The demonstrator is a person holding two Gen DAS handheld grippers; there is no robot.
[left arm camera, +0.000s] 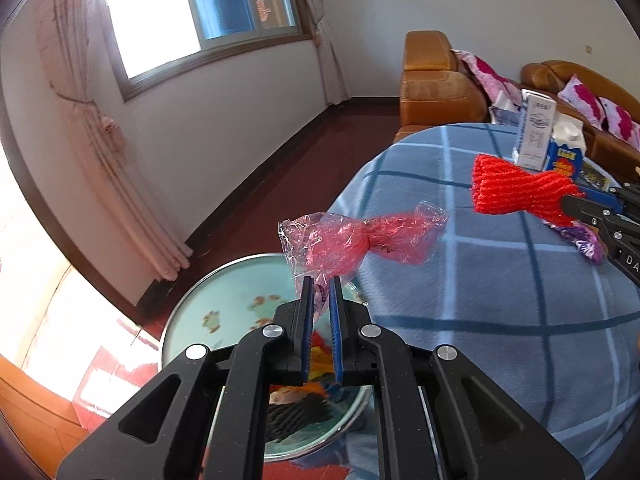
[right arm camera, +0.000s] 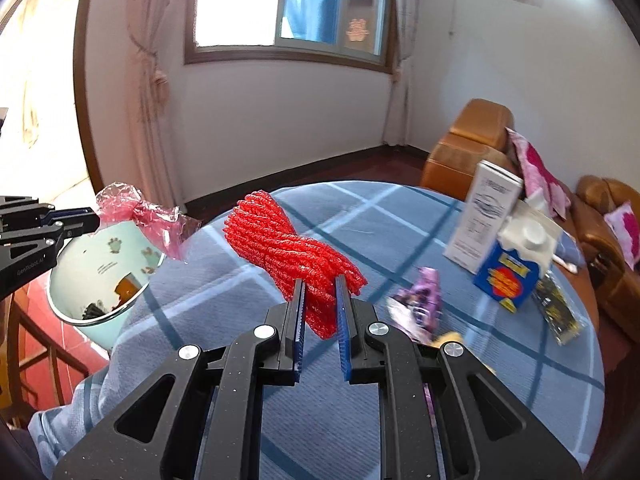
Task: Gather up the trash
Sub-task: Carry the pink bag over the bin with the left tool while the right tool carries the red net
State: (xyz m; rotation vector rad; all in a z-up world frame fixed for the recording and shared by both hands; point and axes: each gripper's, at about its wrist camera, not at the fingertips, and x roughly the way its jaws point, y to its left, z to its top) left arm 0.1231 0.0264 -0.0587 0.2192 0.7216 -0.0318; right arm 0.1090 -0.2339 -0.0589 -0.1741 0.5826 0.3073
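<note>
My left gripper [left arm camera: 321, 280] is shut on a crumpled pink plastic wrapper [left arm camera: 352, 240] and holds it in the air over a pale green trash bin [left arm camera: 192, 312] beside the table. The wrapper [right arm camera: 144, 216] and bin [right arm camera: 100, 276] also show in the right wrist view, with the left gripper [right arm camera: 90, 220] at the left edge. My right gripper [right arm camera: 321, 280] is shut on a red foam fruit net [right arm camera: 288, 252] and holds it above the blue checked tablecloth [right arm camera: 400, 216]. The net [left arm camera: 516, 188] shows at the right in the left wrist view.
On the table lie a purple wrapper [right arm camera: 420, 304], a blue milk carton [right arm camera: 516, 268], a white box [right arm camera: 484, 216] and a dark packet [right arm camera: 558, 312]. An orange leather sofa [left arm camera: 436, 80] with pink cushions stands behind. The bin holds some trash.
</note>
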